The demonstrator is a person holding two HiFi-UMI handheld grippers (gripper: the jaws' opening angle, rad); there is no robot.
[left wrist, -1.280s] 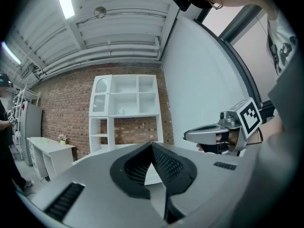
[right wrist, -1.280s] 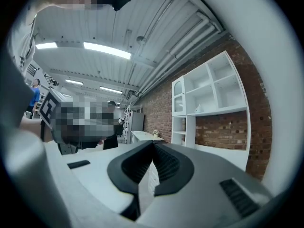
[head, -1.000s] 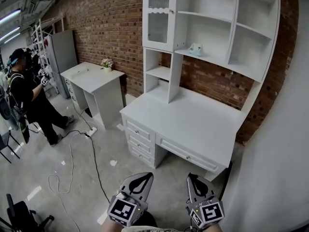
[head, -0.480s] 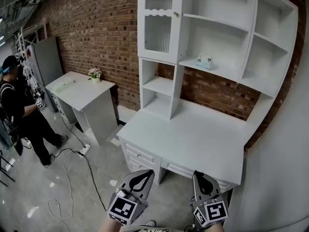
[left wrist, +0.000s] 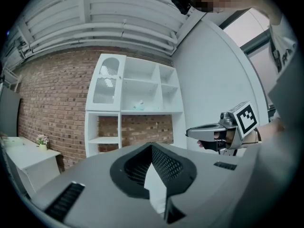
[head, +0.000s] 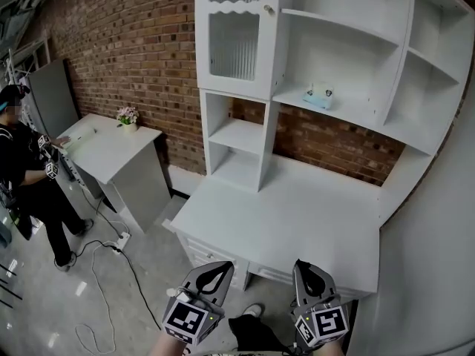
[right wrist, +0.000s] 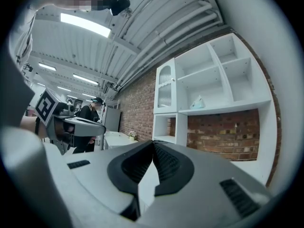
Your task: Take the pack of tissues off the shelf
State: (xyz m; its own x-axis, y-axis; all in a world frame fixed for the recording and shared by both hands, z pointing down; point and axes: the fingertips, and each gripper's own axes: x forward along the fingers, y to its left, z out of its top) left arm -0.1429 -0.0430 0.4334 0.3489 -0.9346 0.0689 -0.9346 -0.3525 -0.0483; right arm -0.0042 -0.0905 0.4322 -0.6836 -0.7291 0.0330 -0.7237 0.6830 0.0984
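The pack of tissues point(head: 319, 96), pale blue-green, sits on a middle shelf of the white hutch point(head: 349, 113), well ahead of and above both grippers. It shows small in the left gripper view point(left wrist: 138, 106) and in the right gripper view point(right wrist: 197, 102). My left gripper point(head: 220, 267) and my right gripper point(head: 303, 265) are held side by side at the bottom of the head view, just short of the desk's front edge. Both point level toward the desk. Each has its jaws shut with nothing between them, as the left gripper point(left wrist: 152, 145) and the right gripper point(right wrist: 153, 141) show.
A white desk point(head: 297, 213) with drawers carries the hutch against a brick wall. A glass-door cabinet point(head: 234, 43) tops its left side. A smaller white table point(head: 111, 150) with a flower pot point(head: 128, 117) stands at left, beside a person in black point(head: 26, 176). A cable point(head: 111, 265) lies on the floor.
The whole view has closed in on the desk and hutch, which now fill more of the picture. Both grippers have come forward together and stay shut.
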